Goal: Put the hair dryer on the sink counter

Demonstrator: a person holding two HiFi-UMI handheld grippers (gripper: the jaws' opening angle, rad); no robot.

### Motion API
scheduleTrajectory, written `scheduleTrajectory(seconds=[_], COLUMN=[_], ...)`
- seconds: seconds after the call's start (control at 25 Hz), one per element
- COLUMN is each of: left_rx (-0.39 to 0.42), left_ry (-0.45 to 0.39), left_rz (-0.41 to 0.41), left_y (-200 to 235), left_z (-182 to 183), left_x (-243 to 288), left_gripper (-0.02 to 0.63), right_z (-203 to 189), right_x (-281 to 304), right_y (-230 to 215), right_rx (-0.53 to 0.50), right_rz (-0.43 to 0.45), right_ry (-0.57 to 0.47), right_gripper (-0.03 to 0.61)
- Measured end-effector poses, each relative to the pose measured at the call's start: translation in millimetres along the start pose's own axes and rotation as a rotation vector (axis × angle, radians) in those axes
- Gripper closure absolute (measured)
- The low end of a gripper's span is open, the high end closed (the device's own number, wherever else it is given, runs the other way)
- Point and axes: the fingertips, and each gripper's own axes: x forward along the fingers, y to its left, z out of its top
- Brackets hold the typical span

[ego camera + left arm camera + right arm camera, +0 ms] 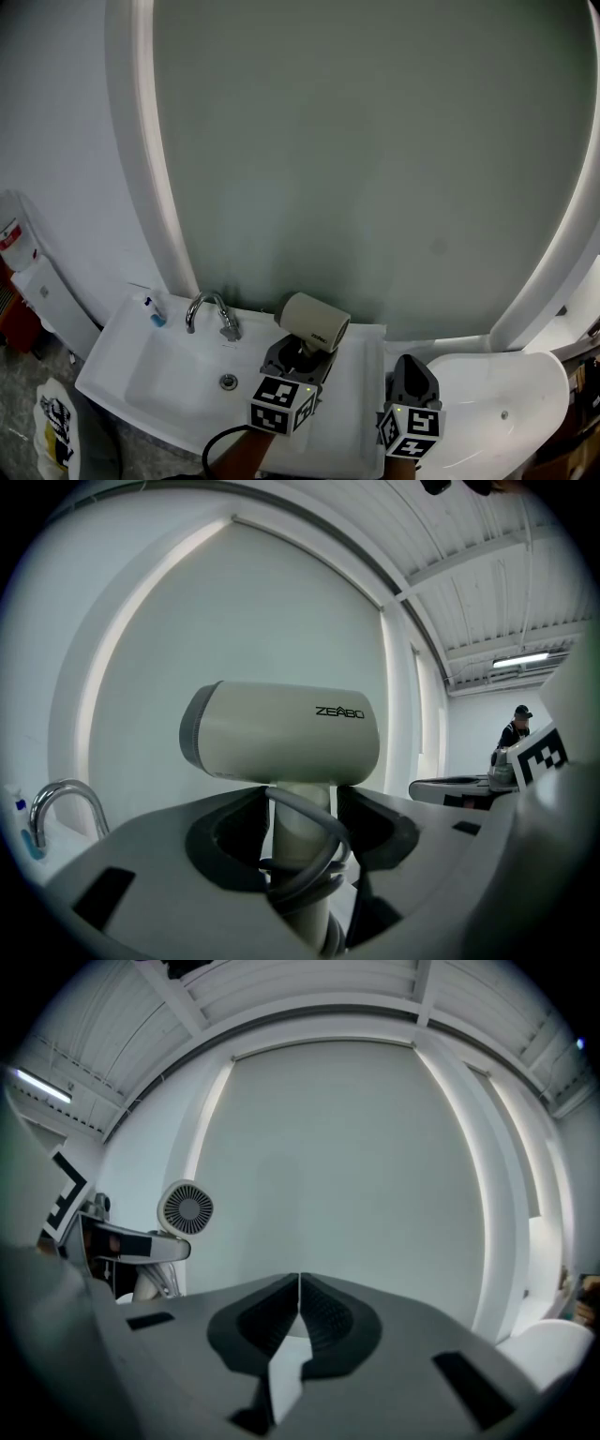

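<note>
My left gripper (302, 356) is shut on the handle of a beige hair dryer (313, 322), held upright above the right part of the white sink counter (361, 412). In the left gripper view the hair dryer (281, 733) fills the middle, its grey cord looped round the handle between the jaws. My right gripper (412, 377) hangs to the right of the left one, over the counter's right edge, shut and empty. In the right gripper view my right gripper (299, 1307) has its jaws pressed together, and the hair dryer's round rear grille (188, 1209) shows at the left.
A chrome tap (211, 311) stands behind the basin (178, 375). A small blue-and-white bottle (155, 311) sits at the counter's back left corner. A large arched mirror (375, 159) covers the wall. A white rounded fixture (497, 398) lies to the right. A person (514, 728) stands far off.
</note>
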Motion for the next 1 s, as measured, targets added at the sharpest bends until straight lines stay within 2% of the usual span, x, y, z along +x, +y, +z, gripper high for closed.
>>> scheduleTrajectory(seconds=[0.48,0.8,1.0], left_rx=[0.001,-0.031,-0.056], left_ry=[0.017,0.106,0.18], left_rz=[0.019,0.036,0.043], left_y=[0.2,2.0,-1.4], left_z=[-2.8,-39.3,-74.2], left_x=[19.4,34.4,44.5], left_gripper=[0.382,0.382,0.382], right_z=[-1.4,-44.4,-76.0], right_x=[15.4,29.8,35.1], right_y=[-18.0,-12.3,-9.7], right_rx=[0.008,0.027,0.042], right_rz=[0.004,0.049,0.076], right_ry=[-0.001,0.096,0.162], right_gripper=[0.557,0.557,0.557])
